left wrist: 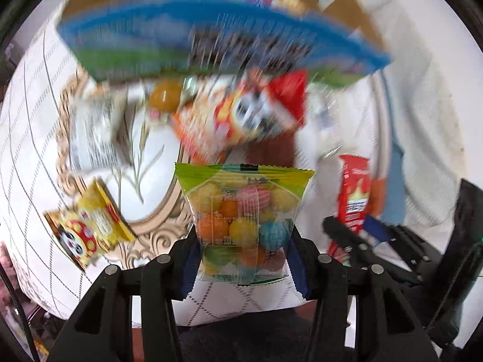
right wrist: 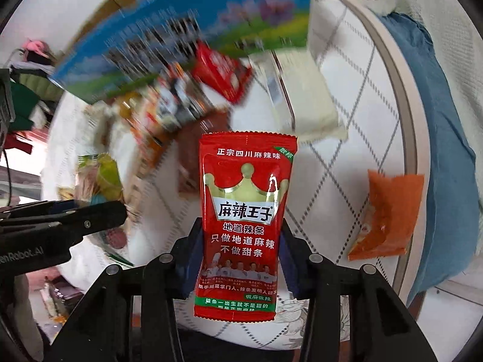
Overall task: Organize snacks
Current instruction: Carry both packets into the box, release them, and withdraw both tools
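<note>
My left gripper [left wrist: 243,250] is shut on a clear bag of coloured candy balls [left wrist: 243,211] with a green top, held upright above the table. My right gripper [right wrist: 238,241] is shut on a red spicy-strip packet [right wrist: 243,220] with a gold crown, also held upright. The right gripper and its red packet [left wrist: 353,193] show at the right of the left wrist view. The left gripper [right wrist: 99,211] shows at the left of the right wrist view. A blue and green carton [left wrist: 211,36] stands at the back, blurred.
A yellow panda snack bag [left wrist: 87,235], a white packet [left wrist: 90,132], an orange-red snack bag [left wrist: 241,114] and a brown egg-like item [left wrist: 166,95] lie on the white quilted cloth. An orange packet [right wrist: 386,214] lies near the table edge, beside a blue cloth [right wrist: 446,120].
</note>
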The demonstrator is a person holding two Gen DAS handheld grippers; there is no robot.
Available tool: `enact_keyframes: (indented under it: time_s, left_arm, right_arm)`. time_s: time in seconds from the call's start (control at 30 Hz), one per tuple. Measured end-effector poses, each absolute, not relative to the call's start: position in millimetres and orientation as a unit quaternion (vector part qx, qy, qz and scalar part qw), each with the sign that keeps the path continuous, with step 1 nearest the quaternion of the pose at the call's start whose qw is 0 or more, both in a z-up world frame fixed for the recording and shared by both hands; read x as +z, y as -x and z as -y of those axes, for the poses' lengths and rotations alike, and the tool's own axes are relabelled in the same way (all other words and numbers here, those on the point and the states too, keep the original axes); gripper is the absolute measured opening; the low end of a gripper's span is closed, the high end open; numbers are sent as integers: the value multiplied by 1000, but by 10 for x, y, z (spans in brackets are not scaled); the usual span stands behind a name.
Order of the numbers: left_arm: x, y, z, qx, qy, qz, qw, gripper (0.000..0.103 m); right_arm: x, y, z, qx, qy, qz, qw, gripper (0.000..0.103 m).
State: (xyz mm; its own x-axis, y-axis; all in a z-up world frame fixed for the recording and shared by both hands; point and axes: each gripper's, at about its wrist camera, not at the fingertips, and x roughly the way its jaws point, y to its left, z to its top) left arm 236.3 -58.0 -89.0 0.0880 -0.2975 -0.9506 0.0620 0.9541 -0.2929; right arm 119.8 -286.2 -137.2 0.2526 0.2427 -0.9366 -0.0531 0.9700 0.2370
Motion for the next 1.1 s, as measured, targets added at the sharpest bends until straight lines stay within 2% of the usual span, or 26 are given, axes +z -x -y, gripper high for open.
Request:
enact_keyframes:
  time_s: [0.27, 0.43, 0.6, 0.8, 1.1]
  left_arm:
    - [-166, -3001, 366, -139, 111, -602, 779, 48]
    - [-55, -3614, 213, -119, 95, -576, 803, 48]
    - [-258, -4340, 61, -89, 100, -596, 792, 48]
    - [-783, -4988, -126, -47, 98, -641, 760, 47]
    - [-943, -5332, -284, -21, 81, -662, 745, 48]
  right_arm:
    - [-332, -1611, 2996, 131, -108, -526, 833, 48]
    - [73, -2260, 2969, 128, -97, -480, 862, 48]
    - [-16, -3061, 2748, 118, -77, -487, 862, 48]
    - [-485, -3986, 2530, 104, -63, -527, 841, 48]
    - [-826, -4566, 2403, 85, -46, -561, 822, 49]
